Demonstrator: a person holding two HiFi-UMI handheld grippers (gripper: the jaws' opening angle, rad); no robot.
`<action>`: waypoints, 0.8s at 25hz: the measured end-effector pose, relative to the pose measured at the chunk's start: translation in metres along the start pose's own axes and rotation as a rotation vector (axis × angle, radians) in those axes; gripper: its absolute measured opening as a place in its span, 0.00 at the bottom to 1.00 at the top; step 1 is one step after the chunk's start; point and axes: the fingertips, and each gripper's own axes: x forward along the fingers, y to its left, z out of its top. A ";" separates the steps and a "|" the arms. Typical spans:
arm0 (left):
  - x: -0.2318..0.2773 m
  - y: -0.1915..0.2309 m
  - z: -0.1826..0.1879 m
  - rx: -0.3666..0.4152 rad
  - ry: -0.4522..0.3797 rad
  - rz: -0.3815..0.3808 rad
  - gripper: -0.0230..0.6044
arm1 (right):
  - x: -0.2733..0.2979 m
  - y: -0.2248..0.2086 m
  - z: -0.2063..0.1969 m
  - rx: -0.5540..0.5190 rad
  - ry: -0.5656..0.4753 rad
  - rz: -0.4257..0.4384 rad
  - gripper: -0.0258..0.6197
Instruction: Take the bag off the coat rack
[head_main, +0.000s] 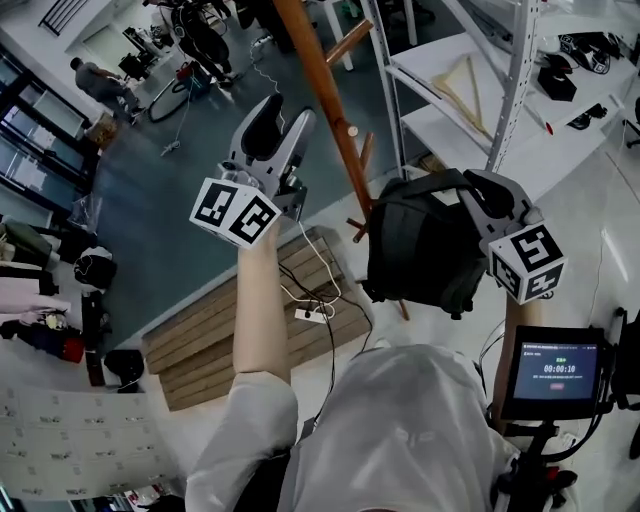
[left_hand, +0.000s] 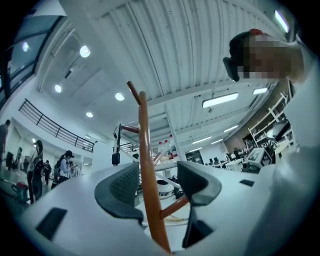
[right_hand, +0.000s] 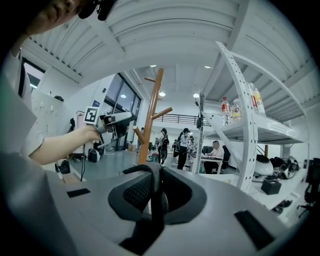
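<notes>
Bag (head_main: 420, 245) is dangling from the right claw (right_hand: 156, 186), which pinches its strap (right_hand: 142, 167). It's just beside the rack (head_main: 320, 90) and off the pegs (head_main: 345, 42) I think, so the lift-off looks done. Left claw (left_hand: 160, 175) is spread at the pole (left_hand: 145, 150), gripping nothing. Next: carry it clear. Below, pallet (head_main: 250, 330) on grey floor (head_main: 150, 200); shelves (head_main: 450, 90) and people (head_main: 95, 78) further out.

A white metal shelving unit (head_main: 516, 70) fills the upper right. On its shelves lie a wooden triangle (head_main: 466, 84) and, further right, some black gear (head_main: 557, 80). Down-left of the shelving, a wooden pallet (head_main: 200, 360) sits on the floor with a white power strip (head_main: 310, 315) and cables on it. Far left of the shelving is a person (head_main: 95, 78). Below the shelving, a small screen (head_main: 558, 370) glows.
</notes>
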 end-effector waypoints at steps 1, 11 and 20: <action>-0.004 -0.011 -0.001 0.032 0.013 -0.008 0.40 | -0.003 -0.003 -0.002 0.005 0.002 -0.007 0.12; -0.010 -0.130 -0.073 0.098 0.166 -0.187 0.40 | -0.041 -0.040 -0.030 0.044 0.092 -0.189 0.12; 0.017 -0.215 -0.111 -0.112 0.199 -0.439 0.40 | -0.153 -0.067 -0.048 0.096 0.186 -0.515 0.12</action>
